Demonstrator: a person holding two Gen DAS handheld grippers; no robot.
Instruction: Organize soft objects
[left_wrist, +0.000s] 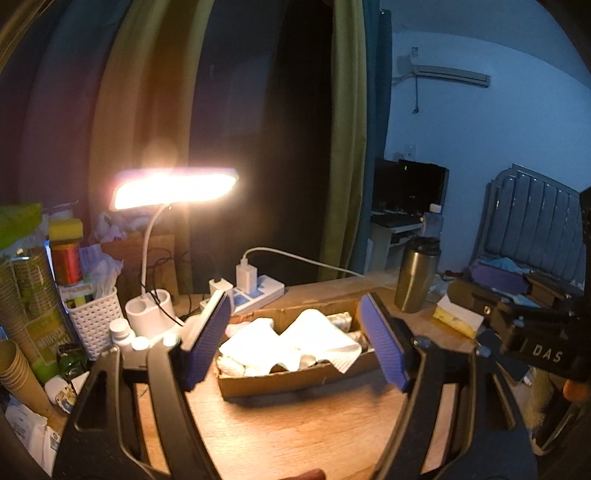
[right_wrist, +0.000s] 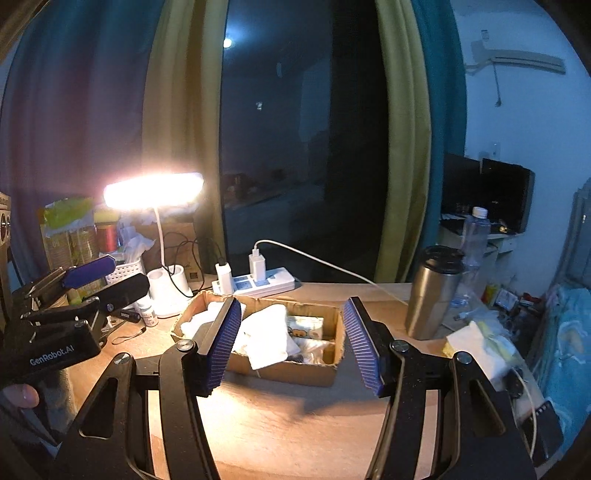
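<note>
A shallow cardboard box (left_wrist: 295, 378) (right_wrist: 280, 371) sits on the wooden desk and holds white cloths (left_wrist: 295, 343) (right_wrist: 267, 338) and a small printed packet (right_wrist: 308, 328). My left gripper (left_wrist: 291, 339) is open and empty, raised in front of the box. My right gripper (right_wrist: 291, 341) is open and empty, also facing the box from the near side. The right gripper body (left_wrist: 532, 343) shows at the right of the left wrist view. The left gripper body (right_wrist: 74, 317) shows at the left of the right wrist view.
A lit desk lamp (left_wrist: 173, 188) (right_wrist: 153, 192) stands behind the box. A power strip (left_wrist: 255, 291) (right_wrist: 258, 282) with chargers lies at the back. A steel tumbler (left_wrist: 417, 273) (right_wrist: 434, 291) stands right. A white and yellow cloth or sponge (left_wrist: 458, 315) (right_wrist: 476, 343) lies at the right. Cups, jars and a white basket (left_wrist: 94, 317) crowd the left.
</note>
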